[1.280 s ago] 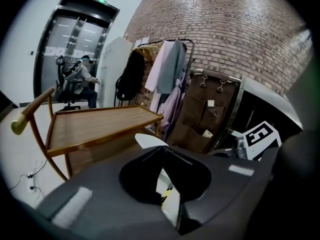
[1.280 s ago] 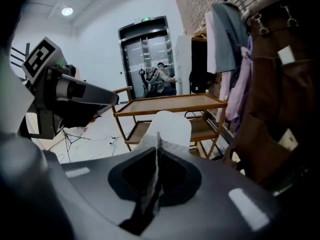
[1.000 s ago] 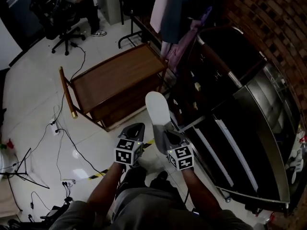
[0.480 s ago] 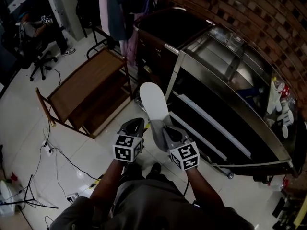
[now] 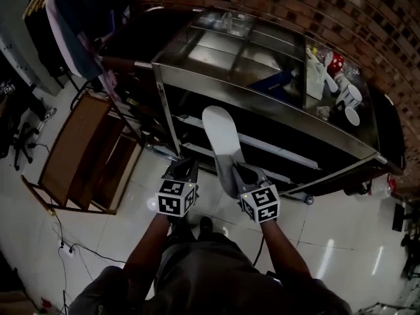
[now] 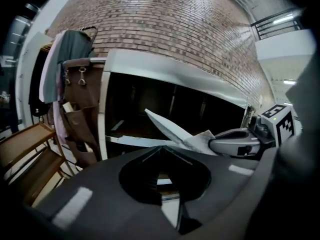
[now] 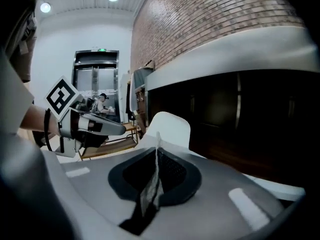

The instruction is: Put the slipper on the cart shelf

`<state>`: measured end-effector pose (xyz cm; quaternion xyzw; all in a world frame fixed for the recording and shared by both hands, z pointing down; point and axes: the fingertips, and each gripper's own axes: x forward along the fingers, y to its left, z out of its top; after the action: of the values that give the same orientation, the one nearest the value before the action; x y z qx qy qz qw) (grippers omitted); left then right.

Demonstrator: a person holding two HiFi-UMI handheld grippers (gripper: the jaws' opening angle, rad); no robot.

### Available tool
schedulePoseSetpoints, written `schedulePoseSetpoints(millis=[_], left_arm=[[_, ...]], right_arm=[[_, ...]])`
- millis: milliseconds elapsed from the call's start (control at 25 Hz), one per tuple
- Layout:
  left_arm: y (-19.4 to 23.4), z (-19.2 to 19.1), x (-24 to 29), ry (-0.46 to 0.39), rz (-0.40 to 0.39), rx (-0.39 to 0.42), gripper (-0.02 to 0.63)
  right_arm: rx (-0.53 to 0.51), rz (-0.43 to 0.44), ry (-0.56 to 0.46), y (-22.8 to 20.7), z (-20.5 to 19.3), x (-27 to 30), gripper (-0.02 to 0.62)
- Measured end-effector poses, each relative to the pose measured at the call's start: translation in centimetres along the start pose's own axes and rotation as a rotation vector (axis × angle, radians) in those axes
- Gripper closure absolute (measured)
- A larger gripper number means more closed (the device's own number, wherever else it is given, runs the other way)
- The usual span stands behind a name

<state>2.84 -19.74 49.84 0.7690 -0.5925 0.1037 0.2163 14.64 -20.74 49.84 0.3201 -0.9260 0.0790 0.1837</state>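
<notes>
Slipper, white and flat-soled (image 5: 220, 138), is in the air. My right gripper (image 5: 233, 174) has its jaws clamped on the thin fabric at the heel end, and the toe points at the dark open shelves of the long stainless-steel cart (image 5: 262, 98). My left gripper (image 5: 183, 173) hangs just beside it with its jaws pressed together on nothing. A brown wooden trolley (image 5: 69, 153) stands off to my left.

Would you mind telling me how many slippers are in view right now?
1: the white slipper clamped in the right gripper, pointing at the steel cart. Others may be hidden.
</notes>
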Motion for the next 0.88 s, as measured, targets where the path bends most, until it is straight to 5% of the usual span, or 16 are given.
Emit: schedulePoseSetpoints(millis=[440, 880], left_arm=[[-8.0, 2.1, 6.8, 0.051, -0.211, 0.112, 0.598], [-7.2, 3.6, 11.1, 0.1, -0.256, 0.157, 0.598]], right_arm=[[0.11, -0.307, -0.002, -12.9, -1.4, -5.3, 0.586], [0.208, -0.497, 0.066, -23.4, -4.0, -1.7, 0.584]])
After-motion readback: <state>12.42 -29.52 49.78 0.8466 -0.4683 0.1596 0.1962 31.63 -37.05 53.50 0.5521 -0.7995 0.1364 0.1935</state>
